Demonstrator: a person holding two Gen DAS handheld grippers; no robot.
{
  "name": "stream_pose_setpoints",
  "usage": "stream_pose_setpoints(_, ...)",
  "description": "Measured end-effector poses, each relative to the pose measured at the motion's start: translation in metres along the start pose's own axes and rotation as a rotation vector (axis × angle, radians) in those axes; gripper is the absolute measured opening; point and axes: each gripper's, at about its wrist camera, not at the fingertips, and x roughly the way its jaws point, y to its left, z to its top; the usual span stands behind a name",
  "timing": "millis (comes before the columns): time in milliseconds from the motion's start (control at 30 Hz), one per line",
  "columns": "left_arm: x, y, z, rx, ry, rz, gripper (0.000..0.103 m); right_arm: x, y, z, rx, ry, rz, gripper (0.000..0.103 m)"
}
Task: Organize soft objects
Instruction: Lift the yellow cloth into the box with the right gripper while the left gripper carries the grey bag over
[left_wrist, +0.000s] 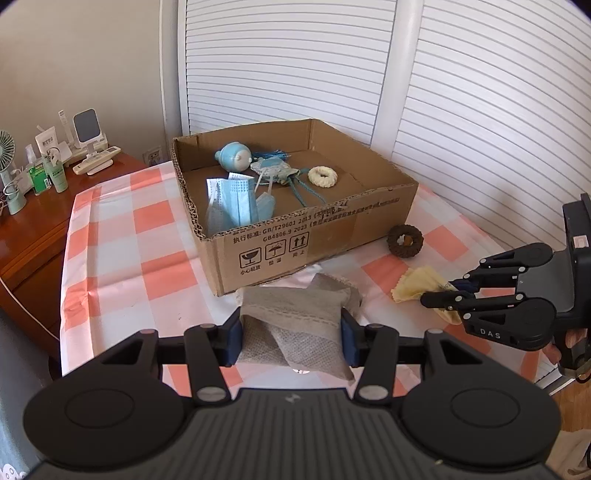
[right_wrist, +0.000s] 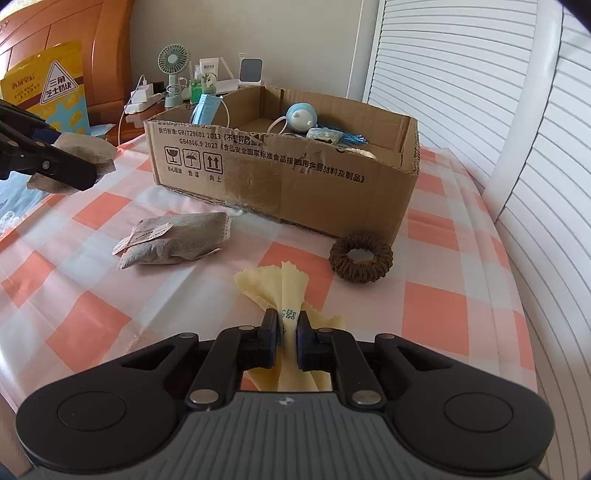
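My left gripper (left_wrist: 291, 321) is shut on a grey fabric pouch (left_wrist: 295, 345), its blue pads pressing both sides, just above the checked tablecloth. A second grey pouch (right_wrist: 173, 240) lies flat on the cloth in front of the cardboard box (right_wrist: 295, 184). In the right wrist view the left gripper (right_wrist: 74, 157) hovers at the far left with its pouch. My right gripper (right_wrist: 287, 317) is shut on a crumpled yellow cloth (right_wrist: 273, 284) that rests on the table. A brown scrunchie (right_wrist: 361, 256) lies beside the box's near corner.
The open box (left_wrist: 295, 236) holds blue face masks (left_wrist: 236, 203), a blue round toy (left_wrist: 234, 157) and a cream scrunchie (left_wrist: 323, 176). A wooden side table (left_wrist: 33, 221) with bottles and a small fan stands left. White slatted doors (left_wrist: 480, 129) stand behind the table.
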Motion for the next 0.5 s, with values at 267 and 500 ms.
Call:
stream_pose_setpoints(267, -0.005, -0.009, 0.004, 0.026, -0.010, -0.011, 0.050, -0.022, -0.002, 0.008, -0.035, -0.027, 0.003, 0.011)
stream_pose_setpoints(500, -0.013, -0.016, 0.013, 0.048, -0.029, -0.021, 0.050, -0.048, -0.011, 0.032, -0.094, -0.075, -0.001, 0.011)
